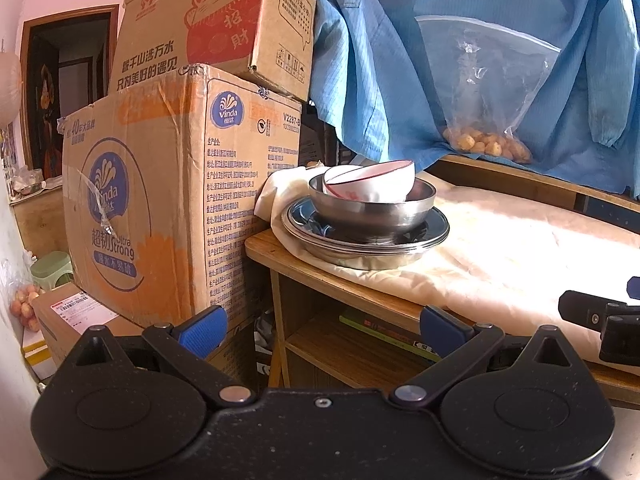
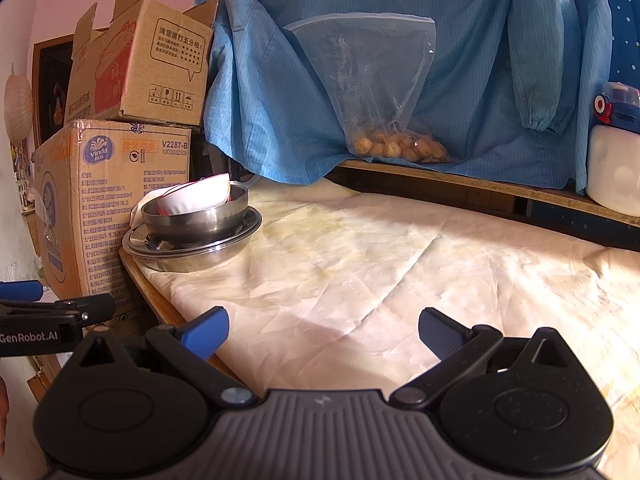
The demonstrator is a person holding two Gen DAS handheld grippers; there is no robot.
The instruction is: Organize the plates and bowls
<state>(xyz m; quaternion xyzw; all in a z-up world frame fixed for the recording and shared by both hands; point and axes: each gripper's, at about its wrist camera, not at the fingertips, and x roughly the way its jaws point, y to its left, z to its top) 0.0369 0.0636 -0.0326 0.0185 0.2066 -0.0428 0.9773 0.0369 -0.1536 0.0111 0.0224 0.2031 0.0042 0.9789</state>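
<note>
A white bowl with a red rim (image 1: pixel 370 182) lies tilted inside a steel bowl (image 1: pixel 372 210), which stands on stacked steel plates (image 1: pixel 364 242) at the left corner of the cloth-covered desk (image 1: pixel 520 248). The same stack shows in the right wrist view: white bowl (image 2: pixel 196 200), steel bowl (image 2: pixel 196 222), plates (image 2: pixel 192 252). My left gripper (image 1: pixel 322 330) is open and empty, in front of and below the desk edge. My right gripper (image 2: pixel 323 332) is open and empty above the near part of the cloth. The left gripper's side shows in the right wrist view (image 2: pixel 52 310).
Two stacked cardboard boxes (image 1: pixel 172 200) stand just left of the desk. A blue garment (image 2: pixel 360 60) hangs behind, with a plastic bag of round snacks (image 2: pixel 396 144) on the raised back shelf. A white jug (image 2: pixel 614 168) stands at far right. Books (image 1: pixel 384 332) lie under the desk.
</note>
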